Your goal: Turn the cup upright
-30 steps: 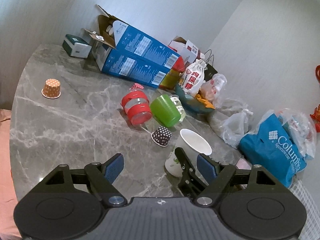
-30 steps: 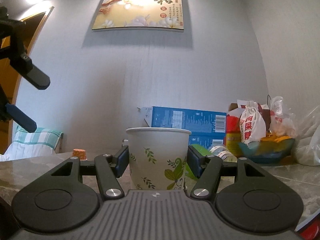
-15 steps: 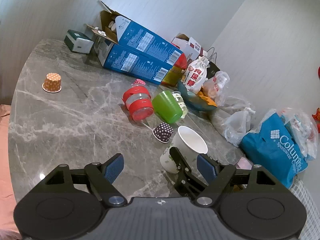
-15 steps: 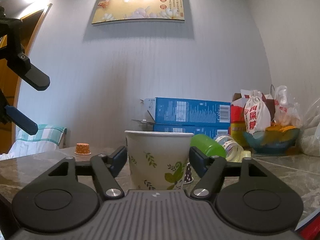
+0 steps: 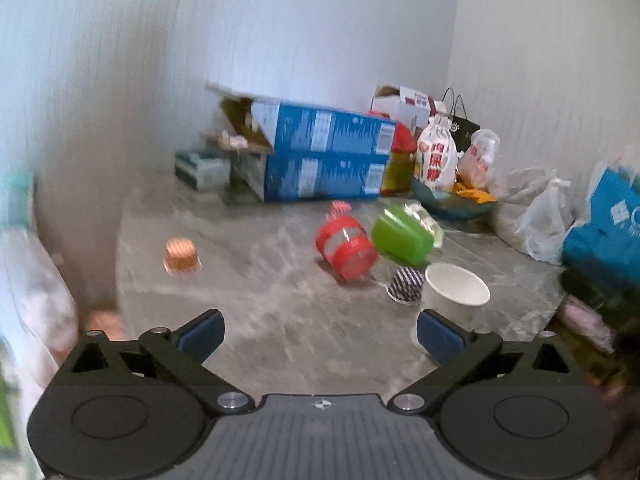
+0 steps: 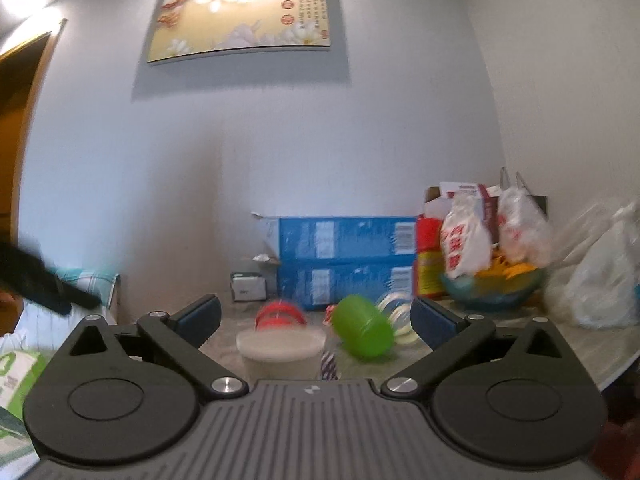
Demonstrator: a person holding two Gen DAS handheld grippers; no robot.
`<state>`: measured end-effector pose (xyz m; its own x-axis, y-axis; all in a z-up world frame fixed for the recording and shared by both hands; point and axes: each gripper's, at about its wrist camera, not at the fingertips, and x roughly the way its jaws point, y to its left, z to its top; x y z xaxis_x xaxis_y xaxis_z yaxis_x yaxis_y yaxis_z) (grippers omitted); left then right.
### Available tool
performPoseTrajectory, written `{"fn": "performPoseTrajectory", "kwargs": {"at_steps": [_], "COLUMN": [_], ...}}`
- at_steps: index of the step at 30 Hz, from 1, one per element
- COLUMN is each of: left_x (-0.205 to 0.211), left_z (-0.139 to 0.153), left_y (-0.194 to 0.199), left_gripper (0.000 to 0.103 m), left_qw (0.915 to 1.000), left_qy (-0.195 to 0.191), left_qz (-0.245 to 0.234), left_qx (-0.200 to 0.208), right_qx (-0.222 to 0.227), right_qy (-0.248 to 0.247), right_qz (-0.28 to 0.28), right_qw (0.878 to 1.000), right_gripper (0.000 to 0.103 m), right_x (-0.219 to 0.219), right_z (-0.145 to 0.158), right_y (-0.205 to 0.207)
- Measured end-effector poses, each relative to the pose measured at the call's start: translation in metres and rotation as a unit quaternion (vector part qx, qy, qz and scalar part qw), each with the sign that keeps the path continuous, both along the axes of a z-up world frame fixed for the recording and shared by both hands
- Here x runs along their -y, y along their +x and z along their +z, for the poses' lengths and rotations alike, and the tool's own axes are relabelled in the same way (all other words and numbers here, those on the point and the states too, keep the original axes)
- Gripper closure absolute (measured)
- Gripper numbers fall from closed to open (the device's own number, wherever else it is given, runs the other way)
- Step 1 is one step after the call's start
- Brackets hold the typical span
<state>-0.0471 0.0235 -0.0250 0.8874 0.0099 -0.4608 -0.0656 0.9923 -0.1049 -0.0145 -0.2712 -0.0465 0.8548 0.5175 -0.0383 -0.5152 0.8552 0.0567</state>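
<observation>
Paper cup [image 5: 456,294] upright, mouth up, axis vertical, just beside the dotted cupcake liner [image 5: 406,285]. Left gripper [image 5: 320,332] and right gripper [image 6: 316,316] both spread, gripping nothing.

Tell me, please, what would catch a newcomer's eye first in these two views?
Probably the bright green plastic cup lying on its side mid-table beside a red-lidded jar, with the white paper cup standing upright just in front. Behind them, two stacked blue cardboard boxes line the wall, and a floral calligraphy picture hangs above.
</observation>
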Motion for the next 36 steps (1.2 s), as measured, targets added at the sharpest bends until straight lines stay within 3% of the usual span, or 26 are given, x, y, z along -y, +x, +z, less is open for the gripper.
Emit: {"fn": "performPoseTrajectory", "kwargs": {"at_steps": [2,5,7,13,17,36], "left_x": [0.004,0.008,0.013,0.019,0.026,0.033], "left_z": [0.016,0.038,0.050,0.052,0.053,0.053], "left_y": [-0.003,-0.005,-0.008,-0.011,-0.012,-0.011], "left_gripper": [0.000,0.000,0.000,0.000,0.000,0.000], "left_qw": [0.9997,0.9997,0.9996,0.9996,0.9993,0.9987], "left_qy": [0.021,0.021,0.023,0.007,0.020,0.013], "left_qz": [-0.005,-0.011,-0.017,-0.024,-0.027,-0.042], "left_qx": [0.007,0.004,0.005,-0.011,-0.015,-0.026], "right_qx": [-0.072,-0.172,-0.194,-0.210,-0.221,-0.219], "right_qy": [-0.009,-0.044,-0.062,-0.059,-0.053,-0.051], "right_qz": [0.003,-0.010,-0.009,-0.001,-0.003,0.003], "right_qw": [0.997,0.984,0.979,0.976,0.974,0.974], "right_gripper": [0.001,0.001,0.001,0.001,0.001,0.001], "right_x": [0.000,-0.009,-0.014,-0.012,-0.009,-0.008], "right_z": [0.034,0.070,0.082,0.078,0.076,0.081], "right_y": [0.000,0.007,0.006,0.005,0.004,0.000]}}
